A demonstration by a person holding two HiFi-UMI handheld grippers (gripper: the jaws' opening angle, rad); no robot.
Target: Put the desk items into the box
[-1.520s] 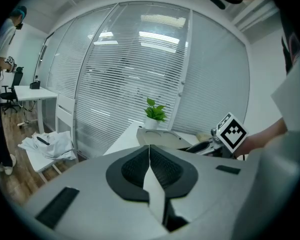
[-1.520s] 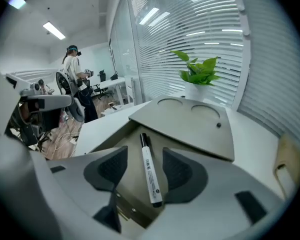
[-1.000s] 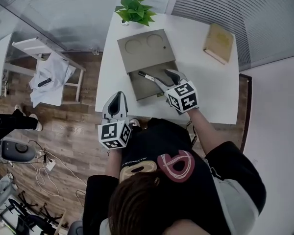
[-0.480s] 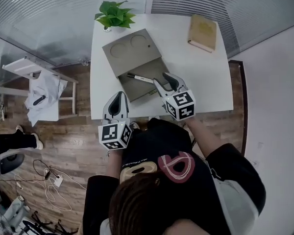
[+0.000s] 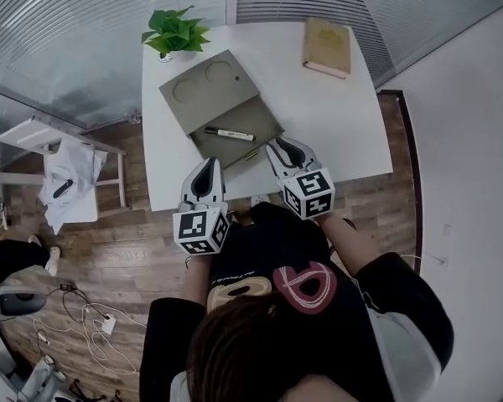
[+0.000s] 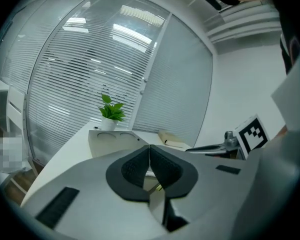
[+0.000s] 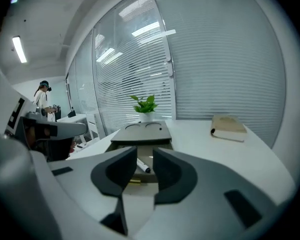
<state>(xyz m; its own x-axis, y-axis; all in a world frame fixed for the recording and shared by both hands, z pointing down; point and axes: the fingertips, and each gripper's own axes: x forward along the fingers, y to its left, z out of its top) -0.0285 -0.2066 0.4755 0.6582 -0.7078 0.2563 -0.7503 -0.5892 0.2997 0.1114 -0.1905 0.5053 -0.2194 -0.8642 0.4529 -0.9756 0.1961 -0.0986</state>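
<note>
A grey-brown cardboard box (image 5: pixel 203 92) lies open on the white desk (image 5: pixel 344 132), its lid folded back. A white marker pen (image 5: pixel 229 133) rests inside the tray, seen past the jaws in the right gripper view too, pen (image 7: pixel 143 166). A small brass-coloured item (image 7: pixel 135 181) lies near the tray's front. My right gripper (image 5: pixel 282 148) hovers at the box's near right corner; its jaws are closing with nothing between them (image 7: pixel 145 156). My left gripper (image 5: pixel 208 165) is shut and empty at the desk's front edge, left gripper (image 6: pixel 149 149).
A tan book (image 5: pixel 326 46) lies at the desk's far right, a potted plant (image 5: pixel 172 32) at the far left corner. A white chair with cloth (image 5: pixel 67 170) stands on the wooden floor to the left. A person (image 7: pixel 42 96) stands far off.
The pen has left the right gripper and lies in the box. The right gripper has drawn back toward the desk's front edge, its jaws narrowing. The left gripper has barely moved.
</note>
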